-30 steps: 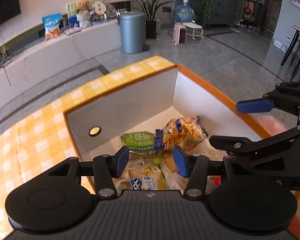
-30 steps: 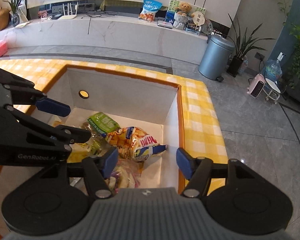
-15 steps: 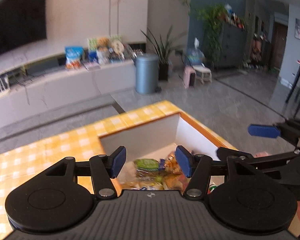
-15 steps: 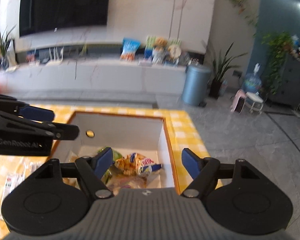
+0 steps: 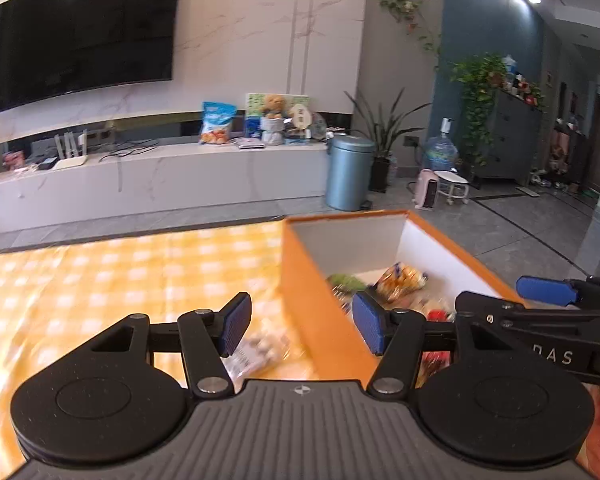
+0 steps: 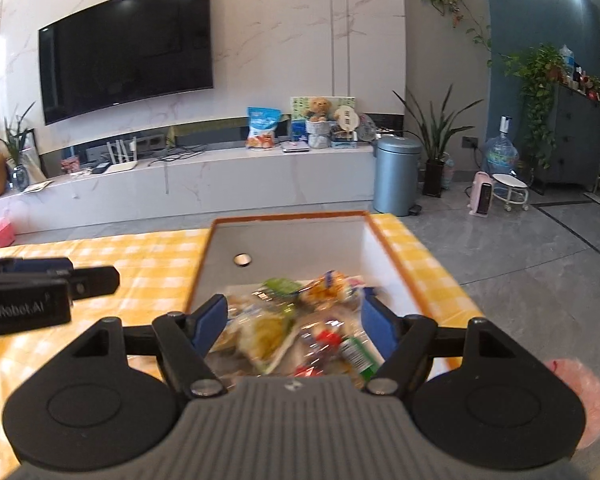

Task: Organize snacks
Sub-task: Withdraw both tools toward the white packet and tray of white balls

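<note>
You are looking at an orange-walled box (image 6: 384,240) with a white inside, sitting on a yellow checked tablecloth (image 6: 140,256). A jumble of snack packets (image 6: 300,320) is lying on its floor: a green packet (image 6: 280,285) and an orange-yellow bag (image 6: 326,286) toward the far wall, clear and pale wrappers nearer you, all blurred. One more clear-wrapped packet (image 5: 256,354) is lying on the cloth outside the box, just beside its left wall.

Your right gripper (image 6: 294,320) is hovering above the near end of the box, jaws spread, having just been opening, with nothing between the pads; the packets are lying below and ahead of it. Your left gripper (image 5: 300,324) is standing astride the box's left wall, jaws likewise spread after opening, gripping nothing. The loose packet is lying under its left finger (image 5: 234,322); the boxed snacks are lying to its right.
</note>
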{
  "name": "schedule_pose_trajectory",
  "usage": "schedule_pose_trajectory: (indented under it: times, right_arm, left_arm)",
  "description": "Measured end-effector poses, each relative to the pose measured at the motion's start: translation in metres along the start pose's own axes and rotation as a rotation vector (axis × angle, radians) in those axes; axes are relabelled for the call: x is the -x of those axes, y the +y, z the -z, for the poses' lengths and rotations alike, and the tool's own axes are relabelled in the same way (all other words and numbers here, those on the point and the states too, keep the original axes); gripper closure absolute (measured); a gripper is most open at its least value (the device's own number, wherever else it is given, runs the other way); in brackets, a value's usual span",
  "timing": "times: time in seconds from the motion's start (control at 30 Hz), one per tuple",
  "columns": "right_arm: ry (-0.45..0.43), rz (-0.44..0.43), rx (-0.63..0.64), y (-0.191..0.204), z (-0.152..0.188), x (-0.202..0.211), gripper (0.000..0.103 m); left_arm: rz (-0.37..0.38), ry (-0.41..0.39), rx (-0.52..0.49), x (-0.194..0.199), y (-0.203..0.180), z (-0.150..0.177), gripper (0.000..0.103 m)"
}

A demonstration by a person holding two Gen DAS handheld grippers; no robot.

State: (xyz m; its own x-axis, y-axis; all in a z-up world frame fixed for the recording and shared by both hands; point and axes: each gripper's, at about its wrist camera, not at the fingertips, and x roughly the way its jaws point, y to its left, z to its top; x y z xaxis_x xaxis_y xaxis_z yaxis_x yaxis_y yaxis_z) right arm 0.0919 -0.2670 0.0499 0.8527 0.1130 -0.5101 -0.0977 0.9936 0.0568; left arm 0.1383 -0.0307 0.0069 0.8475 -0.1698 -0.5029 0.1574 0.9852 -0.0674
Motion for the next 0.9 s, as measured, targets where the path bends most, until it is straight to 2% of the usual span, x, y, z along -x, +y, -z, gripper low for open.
schedule_pose_trajectory:
  times: [0.2,0.37,0.53,0.6,0.73,0.9]
  right_arm:
    - [-0.004,-0.006,0.051,0.037,0.023,0.011,0.030]
    - [0.013,-0.058,0.066,0.060,0.041,0.016,0.031]
    - [0.040,-0.135,0.090,0.084,0.056,0.020,0.036]
    - [0.046,-0.154,0.118,0.095,0.063,0.021,0.044]
    - [0.064,-0.176,0.163,0.111,0.075,0.019,0.047]
    - [0.120,-0.181,0.218,0.129,0.085,0.005,0.067]
  left_arm:
    - [-0.063,0.037,0.071,0.017,0.028,0.024,0.034]
    - [-0.107,0.093,0.097,0.025,0.047,0.046,0.034]
    - [-0.121,0.123,0.116,0.035,0.067,0.064,0.034]
    - [-0.115,0.127,0.105,0.037,0.070,0.067,0.034]
    - [-0.111,0.160,0.088,0.037,0.076,0.077,0.034]
    - [-0.068,0.217,0.189,0.030,0.092,0.092,0.034]
